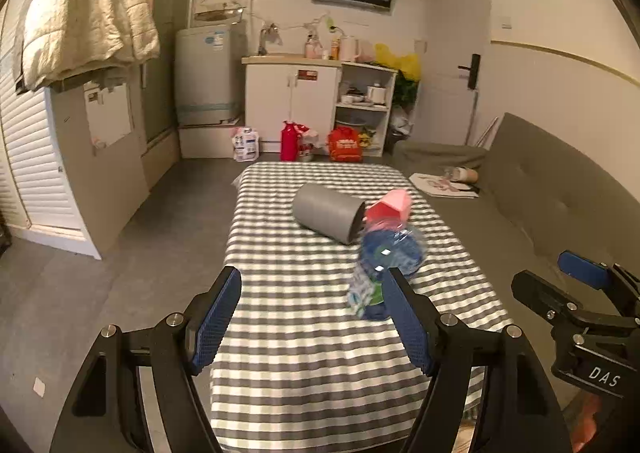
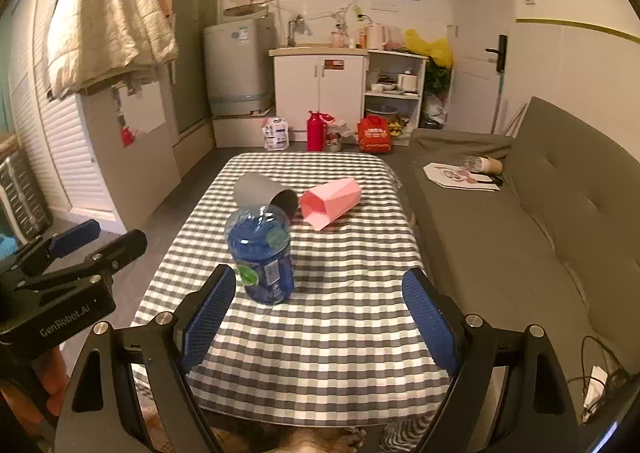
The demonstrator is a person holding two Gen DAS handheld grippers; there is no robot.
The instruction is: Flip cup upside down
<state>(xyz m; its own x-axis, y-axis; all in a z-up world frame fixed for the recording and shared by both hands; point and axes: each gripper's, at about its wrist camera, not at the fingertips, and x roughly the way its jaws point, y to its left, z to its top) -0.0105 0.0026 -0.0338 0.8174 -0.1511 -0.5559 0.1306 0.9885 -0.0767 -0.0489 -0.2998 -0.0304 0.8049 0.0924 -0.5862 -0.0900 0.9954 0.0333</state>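
Observation:
A grey cup (image 1: 328, 218) lies on its side on the checked table (image 1: 304, 333), its mouth toward the near right; it also shows in the right wrist view (image 2: 265, 193). A pink faceted cup (image 2: 331, 202) lies on its side just right of it, and shows in the left wrist view (image 1: 390, 207). A blue jar wrapped in clear plastic (image 2: 262, 253) stands in front of both. My left gripper (image 1: 314, 319) is open and empty over the near table. My right gripper (image 2: 318, 313) is open and empty, with the jar just beyond its left finger.
A grey sofa (image 2: 520, 237) runs along the table's right side, with a printed sheet (image 2: 460, 176) and a bottle on it. Beyond the table are a red flask (image 2: 315, 131), bags on the floor, a white cabinet (image 2: 320, 81) and a washing machine (image 2: 236, 69).

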